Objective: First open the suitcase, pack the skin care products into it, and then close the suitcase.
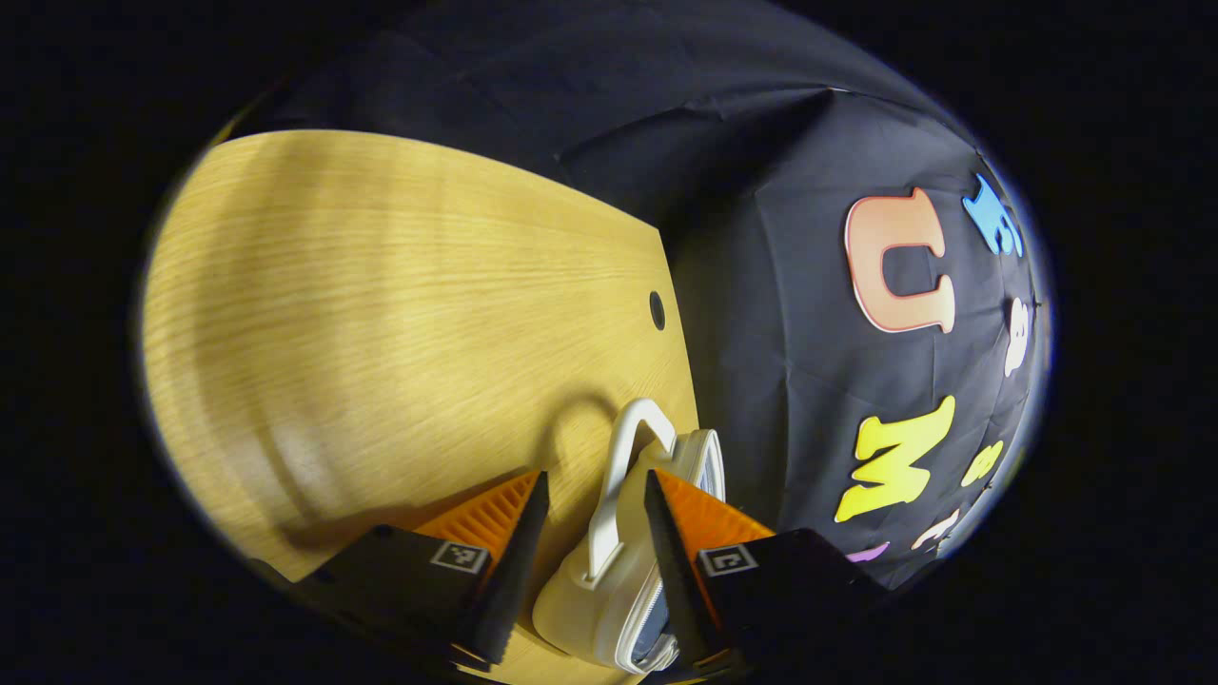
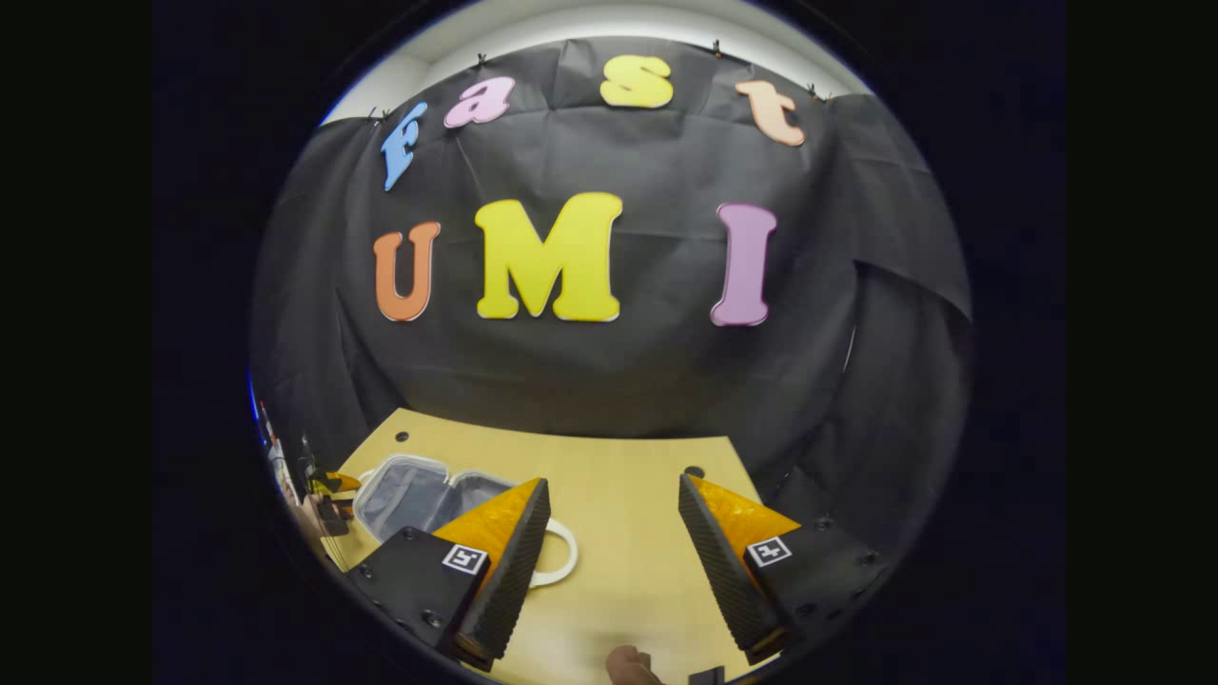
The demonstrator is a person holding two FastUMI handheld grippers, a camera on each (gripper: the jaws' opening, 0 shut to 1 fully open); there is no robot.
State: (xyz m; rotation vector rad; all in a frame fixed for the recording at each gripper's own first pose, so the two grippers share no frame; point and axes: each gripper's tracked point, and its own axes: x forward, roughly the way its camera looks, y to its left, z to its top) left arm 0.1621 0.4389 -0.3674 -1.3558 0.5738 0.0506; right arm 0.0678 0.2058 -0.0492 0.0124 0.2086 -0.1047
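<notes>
Left claw (image 1: 595,533) spread astride white suitcase (image 1: 609,580) handle (not pinching), by counter (image 1: 381,314) edge, right claw (image 2: 614,542) spread above counter.

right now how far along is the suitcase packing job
Done: the suitcase lies open on the table, grey lining showing. In hand: the left gripper straddles the suitcase's white handle, jaws apart, not clamped. The right gripper hovers open over bare table. Left: no skin care products visible inside the suitcase, so packing and closing remain.
</notes>
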